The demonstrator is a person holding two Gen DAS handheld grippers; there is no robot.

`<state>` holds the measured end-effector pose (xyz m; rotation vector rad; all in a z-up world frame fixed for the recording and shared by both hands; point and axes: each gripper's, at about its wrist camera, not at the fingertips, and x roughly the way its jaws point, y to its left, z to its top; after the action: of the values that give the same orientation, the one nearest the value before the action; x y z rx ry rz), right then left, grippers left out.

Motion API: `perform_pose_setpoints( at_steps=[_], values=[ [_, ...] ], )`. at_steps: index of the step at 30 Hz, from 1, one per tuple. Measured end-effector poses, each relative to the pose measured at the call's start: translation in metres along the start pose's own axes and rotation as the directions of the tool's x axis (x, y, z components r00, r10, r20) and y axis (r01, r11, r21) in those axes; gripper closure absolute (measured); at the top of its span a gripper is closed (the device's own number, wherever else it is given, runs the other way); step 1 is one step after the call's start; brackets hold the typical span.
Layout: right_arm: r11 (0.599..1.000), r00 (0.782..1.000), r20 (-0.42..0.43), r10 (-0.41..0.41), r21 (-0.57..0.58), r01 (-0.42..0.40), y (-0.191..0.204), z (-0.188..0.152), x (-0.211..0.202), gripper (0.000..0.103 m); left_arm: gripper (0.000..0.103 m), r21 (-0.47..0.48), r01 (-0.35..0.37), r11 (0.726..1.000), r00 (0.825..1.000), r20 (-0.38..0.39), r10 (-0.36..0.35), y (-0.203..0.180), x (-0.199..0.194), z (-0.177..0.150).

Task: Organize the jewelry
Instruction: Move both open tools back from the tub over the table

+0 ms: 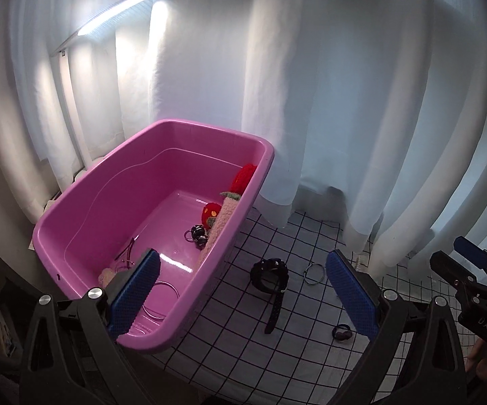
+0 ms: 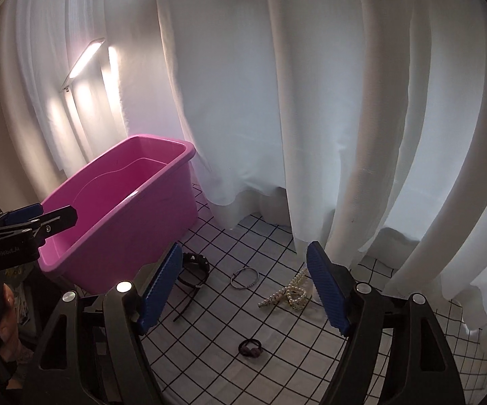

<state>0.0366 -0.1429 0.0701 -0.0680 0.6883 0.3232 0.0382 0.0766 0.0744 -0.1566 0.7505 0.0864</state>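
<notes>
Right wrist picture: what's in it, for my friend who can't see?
Open blue jaws of the right gripper hang over a checked cloth holding a pearl strand, silver ring and black strap, beside a pink tub.

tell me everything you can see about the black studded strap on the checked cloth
The black studded strap looks like leather or faux leather, with small pale studs along its coiled part. It is curled into a standing loop, and a flat tail with a row of punched holes trails toward the camera. It lies on the grid-patterned cloth just beside the pink tub, apart from the metal ring. No gripper touches it.
</notes>
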Motion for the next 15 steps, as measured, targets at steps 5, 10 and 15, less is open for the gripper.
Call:
perform_pose_setpoints(
  at_steps=[5,10,15],
  values=[
    [0.999,0.999,-0.038,-0.017,0.051,0.019,-0.042,-0.033,-0.004,0.03,0.006,0.01,0.01,1.0,0.999,-0.041,-0.01,-0.033,0.012,-0.026],
    [0.997,0.997,-0.079,0.0,0.081,0.006,-0.074,-0.062,0.002,0.03,0.006,-0.013,0.004,1.0,0.994,-0.107,-0.005,-0.052,0.032,-0.053],
    [0.996,0.992,-0.118,0.035,0.085,-0.025,-0.095,-0.083,0.02,0.03,0.006,-0.032,-0.056,0.998,0.988,-0.146,0.051,-0.059,0.048,-0.073]
  ],
)
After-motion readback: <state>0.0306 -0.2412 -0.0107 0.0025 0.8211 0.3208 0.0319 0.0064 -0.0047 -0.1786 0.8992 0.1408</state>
